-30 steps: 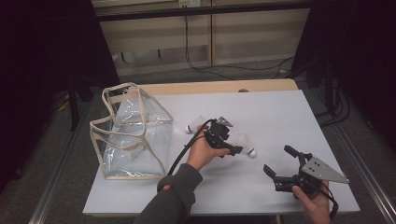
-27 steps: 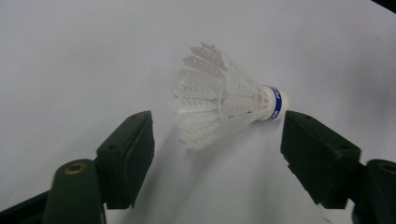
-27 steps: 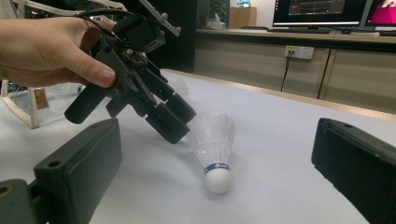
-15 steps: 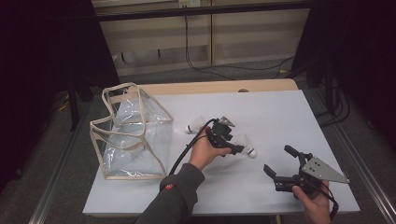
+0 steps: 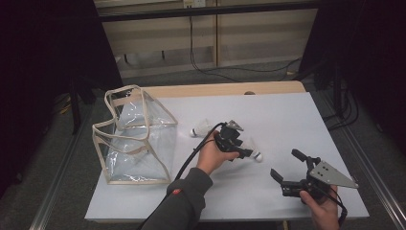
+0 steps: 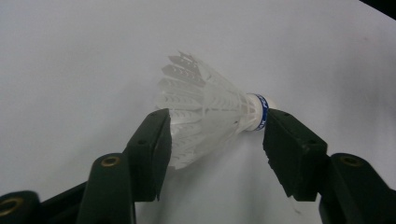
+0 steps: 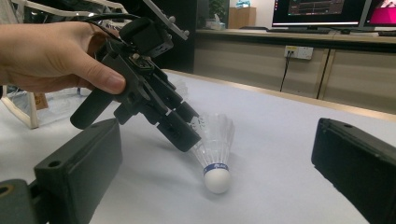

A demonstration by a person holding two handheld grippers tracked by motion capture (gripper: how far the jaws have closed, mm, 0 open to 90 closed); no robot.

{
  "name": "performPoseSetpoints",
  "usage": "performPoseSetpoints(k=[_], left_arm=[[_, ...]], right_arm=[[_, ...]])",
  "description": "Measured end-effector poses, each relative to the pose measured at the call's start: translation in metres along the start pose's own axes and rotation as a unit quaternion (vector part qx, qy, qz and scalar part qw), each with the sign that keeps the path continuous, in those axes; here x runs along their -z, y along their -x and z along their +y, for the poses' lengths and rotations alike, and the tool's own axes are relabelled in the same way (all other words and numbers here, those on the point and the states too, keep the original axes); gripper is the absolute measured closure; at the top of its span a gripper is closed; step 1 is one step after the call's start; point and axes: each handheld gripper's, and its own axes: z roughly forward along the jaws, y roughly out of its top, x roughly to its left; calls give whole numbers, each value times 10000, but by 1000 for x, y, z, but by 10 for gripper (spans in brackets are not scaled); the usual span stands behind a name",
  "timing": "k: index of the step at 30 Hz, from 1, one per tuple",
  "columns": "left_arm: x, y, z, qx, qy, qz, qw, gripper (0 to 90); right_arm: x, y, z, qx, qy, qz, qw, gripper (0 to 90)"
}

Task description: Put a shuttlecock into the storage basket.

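The left gripper [image 6: 212, 135] has been closing its fingers [image 6: 149, 149] around the shuttlecock [image 6: 205, 116] mid-surface, not yet pinching; the right gripper [image 5: 292, 167] waits spread.

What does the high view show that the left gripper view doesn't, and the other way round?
High view: a clear bag, a second shuttlecock near it, and the right claw standing open. Left gripper view: close up, the blue band on the shuttlecock. Both: that shuttlecock lying on the white table between the jaws of the left claw, which have just been closing.
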Motion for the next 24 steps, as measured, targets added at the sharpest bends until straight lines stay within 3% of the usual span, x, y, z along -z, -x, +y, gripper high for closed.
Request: performPoseSetpoints(k=[12, 24], left_arm=[[-7, 2, 1, -49, -60, -157, 9998, 519], [-14, 6, -1, 82, -79, -367, 9993, 573]], right_arm=[[0, 0, 0, 9, -6, 0, 10000, 18], [0, 1, 0, 1, -23, -15, 10000, 19]])
